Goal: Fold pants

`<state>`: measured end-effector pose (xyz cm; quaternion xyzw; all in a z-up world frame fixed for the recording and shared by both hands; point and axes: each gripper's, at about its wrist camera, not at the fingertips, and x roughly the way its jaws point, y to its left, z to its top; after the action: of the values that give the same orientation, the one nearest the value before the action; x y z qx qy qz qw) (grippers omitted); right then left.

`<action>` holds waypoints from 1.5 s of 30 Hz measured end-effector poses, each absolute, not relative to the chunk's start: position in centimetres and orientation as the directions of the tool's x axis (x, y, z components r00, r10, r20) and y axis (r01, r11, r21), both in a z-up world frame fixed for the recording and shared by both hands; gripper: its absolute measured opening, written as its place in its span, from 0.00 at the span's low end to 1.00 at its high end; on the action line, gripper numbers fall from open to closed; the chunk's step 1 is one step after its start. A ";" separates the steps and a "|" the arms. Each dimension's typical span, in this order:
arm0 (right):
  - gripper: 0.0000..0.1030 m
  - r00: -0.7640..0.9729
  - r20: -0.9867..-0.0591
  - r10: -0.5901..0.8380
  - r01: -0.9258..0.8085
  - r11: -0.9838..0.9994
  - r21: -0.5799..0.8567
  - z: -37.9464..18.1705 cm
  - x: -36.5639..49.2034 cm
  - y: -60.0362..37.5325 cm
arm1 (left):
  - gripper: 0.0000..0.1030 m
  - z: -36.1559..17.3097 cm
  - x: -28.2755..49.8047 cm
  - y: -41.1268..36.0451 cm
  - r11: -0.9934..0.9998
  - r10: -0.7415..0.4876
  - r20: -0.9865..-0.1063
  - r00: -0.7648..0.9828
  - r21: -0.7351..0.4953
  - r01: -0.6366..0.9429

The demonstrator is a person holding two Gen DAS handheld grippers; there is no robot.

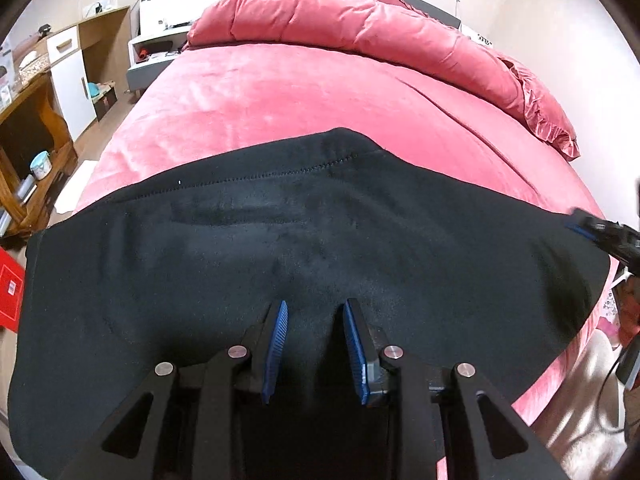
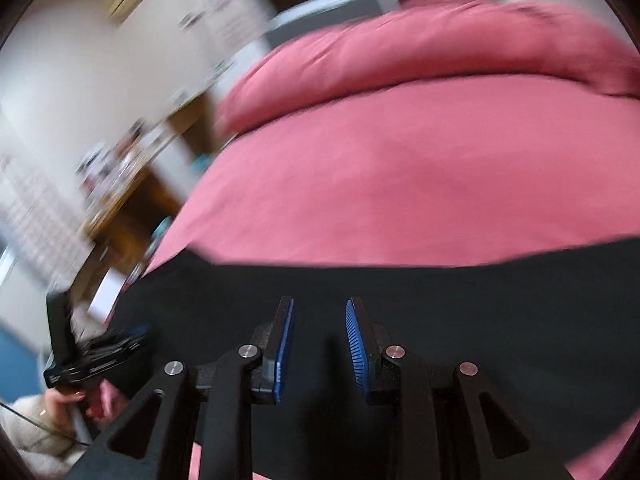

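Black pants lie spread across the near part of a pink bed, with a stitched seam along their far edge. My left gripper hovers over the middle of the pants, open, with only flat cloth under the gap between its blue pads. The right gripper shows at the right end of the pants in the left wrist view. The right wrist view is blurred by motion. There my right gripper stands open above the pants with nothing between its fingers, and the left gripper shows at the lower left, held in a hand.
A rolled pink duvet lies along the far side of the bed. A wooden desk and shelves stand at the left, a white nightstand behind it. A red box sits on the floor at the left edge.
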<state>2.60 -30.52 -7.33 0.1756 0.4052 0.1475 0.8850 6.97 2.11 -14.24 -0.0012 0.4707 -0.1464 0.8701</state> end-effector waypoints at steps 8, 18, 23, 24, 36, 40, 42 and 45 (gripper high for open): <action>0.29 0.502 -0.660 0.559 -0.311 0.828 0.466 -7.9 9.8 -17.9 | 0.29 -13.4 5.7 3.2 0.942 -0.324 -0.770 0.550 -0.208 0.263; 0.10 0.373 -0.794 0.481 -0.383 0.859 0.340 -10.8 17.5 -10.4 | 0.29 -15.4 6.5 3.0 0.955 -0.261 -0.801 0.539 -0.131 0.268; 0.06 0.407 -0.805 0.431 -0.307 0.895 0.324 -12.2 20.3 -9.7 | 0.29 -15.7 6.6 2.6 0.961 -0.236 -0.804 0.545 -0.108 0.256; 0.06 0.402 -0.800 0.445 -0.287 0.891 0.352 -12.7 20.6 -10.0 | 0.29 -15.7 6.5 2.5 0.962 -0.228 -0.804 0.550 -0.097 0.257; 0.17 0.593 -0.663 0.456 -0.202 0.882 0.426 -7.1 12.0 -20.2 | 0.30 -11.9 10.2 -1.2 0.921 -0.365 -0.786 0.499 -0.226 0.317; 0.17 0.574 -0.742 0.345 -0.211 0.938 0.273 -8.6 9.3 -20.7 | 0.29 -13.4 13.9 -3.6 0.938 -0.290 -0.828 0.480 -0.148 0.313; 0.17 0.572 -0.758 0.314 -0.209 0.949 0.235 -9.4 8.8 -21.0 | 0.29 -14.2 15.4 -3.8 0.946 -0.273 -0.840 0.470 -0.145 0.290; 0.17 0.578 -0.766 0.281 -0.187 0.959 0.211 -10.8 8.7 -21.7 | 0.28 -14.8 16.9 -3.6 0.950 -0.270 -0.834 0.481 -0.147 0.277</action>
<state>8.73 -21.65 -10.81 0.0534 0.4402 0.1319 0.8866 16.90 -3.63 -14.78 0.0039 0.4840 -0.1588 0.8605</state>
